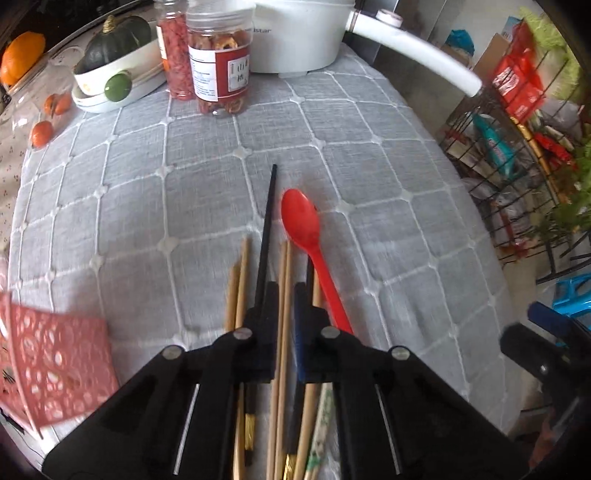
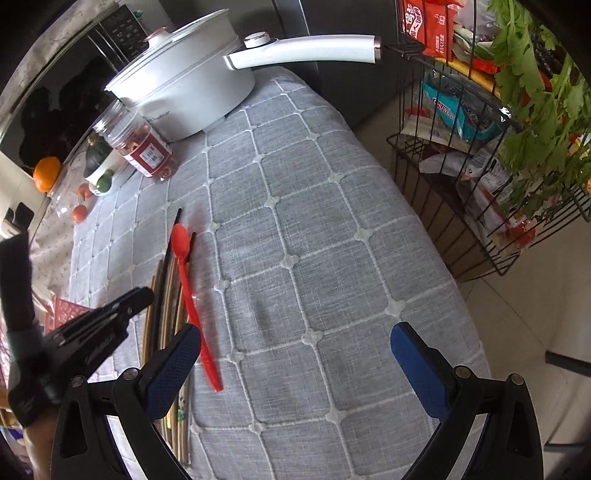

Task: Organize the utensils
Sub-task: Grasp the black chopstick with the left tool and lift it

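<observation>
Utensils lie bunched on the grey quilted tablecloth, and on my left wrist feed the left gripper sits right over them at 6 o'clock. Its jaws are nearly closed with wooden chopsticks running through the narrow gap; I cannot tell whether they are actually pinched. A black chopstick runs toward 12 o'clock along the left finger, and the red spoon lies just right of the fingers, bowl pointing away. A pink perforated basket is at 8 o'clock, two jars and a white pot at 12, a wire rack at 3

On my right wrist feed the right gripper is spread wide, nothing between its blue pads. The spoon and chopstick bundle lie at 9 o'clock, beside the left pad, with the left gripper above them. The pot stands at 11
</observation>
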`<move>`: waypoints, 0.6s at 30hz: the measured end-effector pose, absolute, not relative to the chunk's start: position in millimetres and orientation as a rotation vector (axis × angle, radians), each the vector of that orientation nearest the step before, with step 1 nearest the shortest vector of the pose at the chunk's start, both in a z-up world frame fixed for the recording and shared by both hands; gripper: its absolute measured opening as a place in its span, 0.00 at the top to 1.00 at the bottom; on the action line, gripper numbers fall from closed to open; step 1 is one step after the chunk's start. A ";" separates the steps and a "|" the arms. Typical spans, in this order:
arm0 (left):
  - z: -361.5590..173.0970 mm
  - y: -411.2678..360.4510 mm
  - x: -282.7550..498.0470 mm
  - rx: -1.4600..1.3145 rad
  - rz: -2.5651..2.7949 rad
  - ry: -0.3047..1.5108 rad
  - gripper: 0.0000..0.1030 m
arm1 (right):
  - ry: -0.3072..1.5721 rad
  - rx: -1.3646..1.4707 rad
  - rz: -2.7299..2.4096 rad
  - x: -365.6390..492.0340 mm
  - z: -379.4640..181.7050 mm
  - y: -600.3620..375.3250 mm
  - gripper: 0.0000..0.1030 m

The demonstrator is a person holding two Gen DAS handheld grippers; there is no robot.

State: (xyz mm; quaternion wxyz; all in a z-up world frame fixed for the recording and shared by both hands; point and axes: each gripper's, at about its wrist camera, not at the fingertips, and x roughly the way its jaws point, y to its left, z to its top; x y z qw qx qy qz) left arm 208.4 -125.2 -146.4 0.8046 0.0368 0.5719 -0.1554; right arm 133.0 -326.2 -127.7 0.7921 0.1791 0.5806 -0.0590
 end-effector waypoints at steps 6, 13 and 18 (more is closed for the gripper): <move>-159.0 -133.5 231.9 0.148 -0.302 1.248 0.94 | 1.268 0.410 -0.124 138.9 -133.9 -332.5 0.00; -166.3 -138.2 241.3 0.182 -0.299 1.271 0.95 | 1.272 0.398 -0.116 140.0 -134.3 -333.2 0.00; -174.1 -143.4 247.7 0.187 -0.313 1.330 0.95 | 1.283 0.404 -0.122 141.7 -137.3 -333.9 0.00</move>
